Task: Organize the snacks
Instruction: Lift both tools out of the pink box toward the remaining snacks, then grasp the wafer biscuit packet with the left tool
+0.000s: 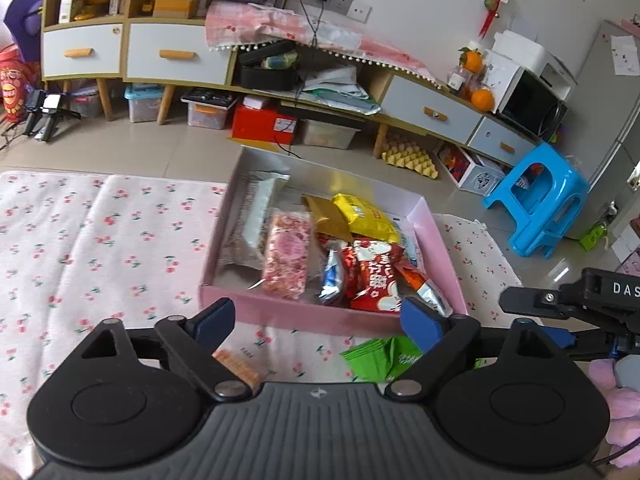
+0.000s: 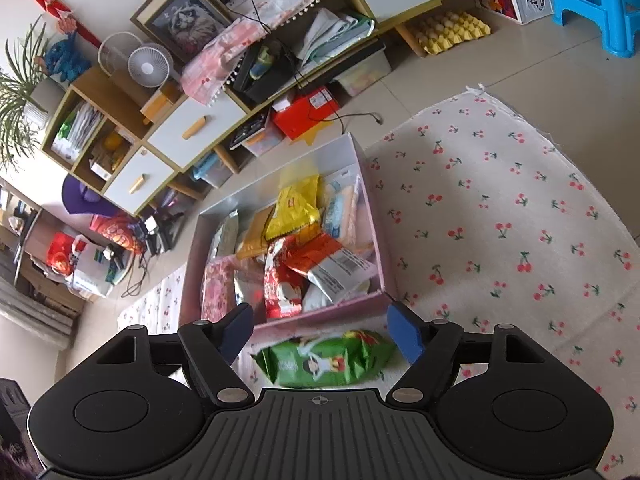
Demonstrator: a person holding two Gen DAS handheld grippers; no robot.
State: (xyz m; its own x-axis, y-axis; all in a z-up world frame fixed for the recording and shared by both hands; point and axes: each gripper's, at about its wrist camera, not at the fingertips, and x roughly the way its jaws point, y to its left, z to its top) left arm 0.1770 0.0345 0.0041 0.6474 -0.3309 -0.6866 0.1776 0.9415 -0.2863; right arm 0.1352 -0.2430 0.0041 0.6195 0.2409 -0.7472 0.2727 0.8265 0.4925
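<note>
Both my grippers, left (image 1: pixel 318 324) and right (image 2: pixel 320 334), gape empty; green snack bag (image 2: pixel 326 358) lies below right's fingers, just before pink box (image 2: pixel 320 316).

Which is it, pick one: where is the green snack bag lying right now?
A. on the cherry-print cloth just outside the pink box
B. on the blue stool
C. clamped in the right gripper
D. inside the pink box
A: the green snack bag lies on the cherry-print cloth beside the near wall of the pink box, under the open right gripper, whose pads do not touch it.
</note>
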